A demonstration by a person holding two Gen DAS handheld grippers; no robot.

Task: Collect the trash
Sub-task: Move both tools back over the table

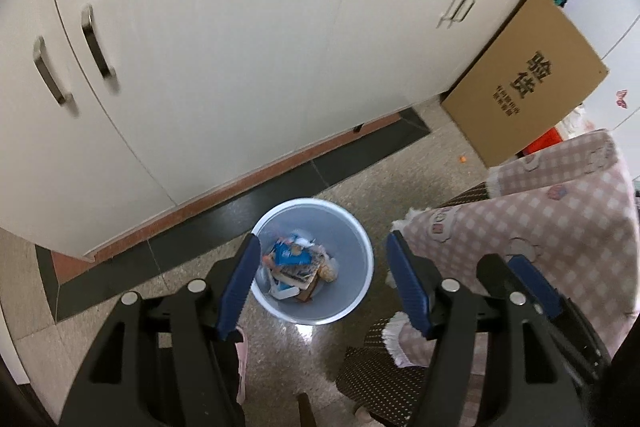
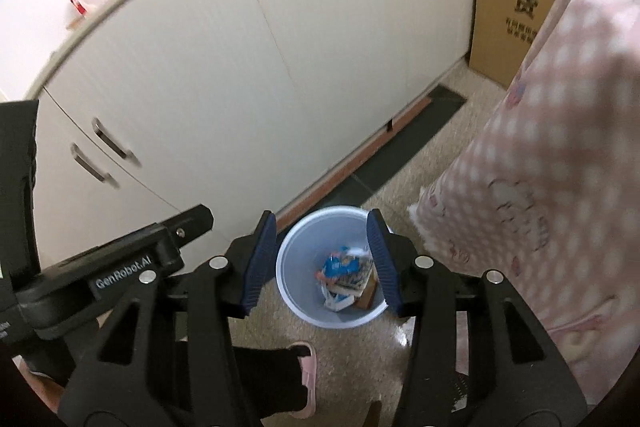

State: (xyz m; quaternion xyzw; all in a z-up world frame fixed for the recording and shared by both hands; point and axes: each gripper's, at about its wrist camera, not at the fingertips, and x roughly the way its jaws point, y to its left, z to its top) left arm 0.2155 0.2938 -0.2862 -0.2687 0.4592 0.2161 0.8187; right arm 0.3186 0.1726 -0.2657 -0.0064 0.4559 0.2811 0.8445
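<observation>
Below the left gripper [image 1: 320, 259], straight down between its blue fingers [image 1: 240, 283], stands a pale blue waste bin [image 1: 360, 291] on the speckled floor [image 1: 192, 259], holding a heap of trash [image 1: 298, 267]: a blue snack wrapper, printed packets and white scraps. Its jaws are spread wide with nothing between the pads. To its right hangs a pink checked cloth [image 1: 560, 211], and part of the other gripper shows against it. Ahead of it run white cabinet doors [image 1: 224, 39] with metal handles, and ahead to the right leans a cardboard box [image 1: 524, 83]. Seen from the right gripper [image 2: 322, 259], the same bin [image 2: 296, 267] lies below and framed between its fingers [image 2: 260, 263], the trash [image 2: 346, 275] inside; these jaws also stand apart and empty. Near its lower edge a foot in a pink slipper [image 2: 308, 375] rests on the floor [image 2: 420, 171], just short of the bin. Left of it sits the black body of the left gripper [image 2: 120, 267].
</observation>
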